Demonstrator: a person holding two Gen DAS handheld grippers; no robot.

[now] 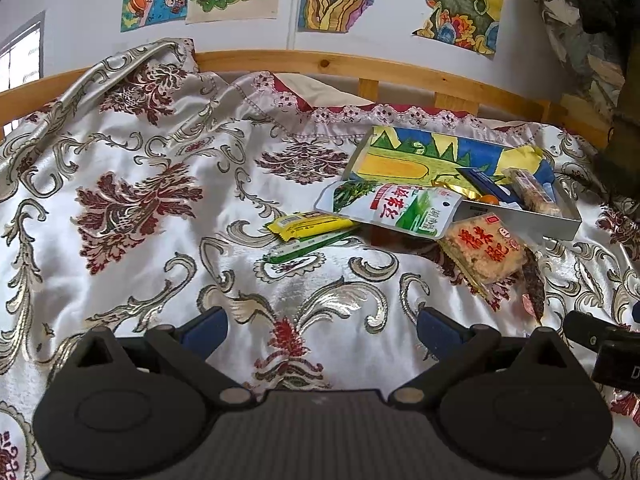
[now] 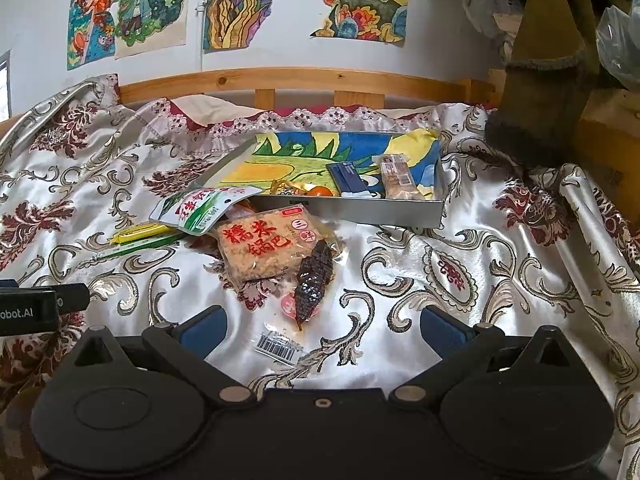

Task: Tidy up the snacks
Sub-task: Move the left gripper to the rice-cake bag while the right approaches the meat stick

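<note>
Snacks lie loose on the bed: rice cracker pack, dark snack pack at its 4 o'clock, green-white pouch at its 10 o'clock leaning on the tray. Tray holds a few snacks. Left gripper and right gripper fingers spread wide, both empty, hovering over the bed.

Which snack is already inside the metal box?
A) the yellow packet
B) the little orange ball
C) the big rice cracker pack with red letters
B: the little orange ball lies inside the metal box, while the other two lie outside on the bedspread.
</note>
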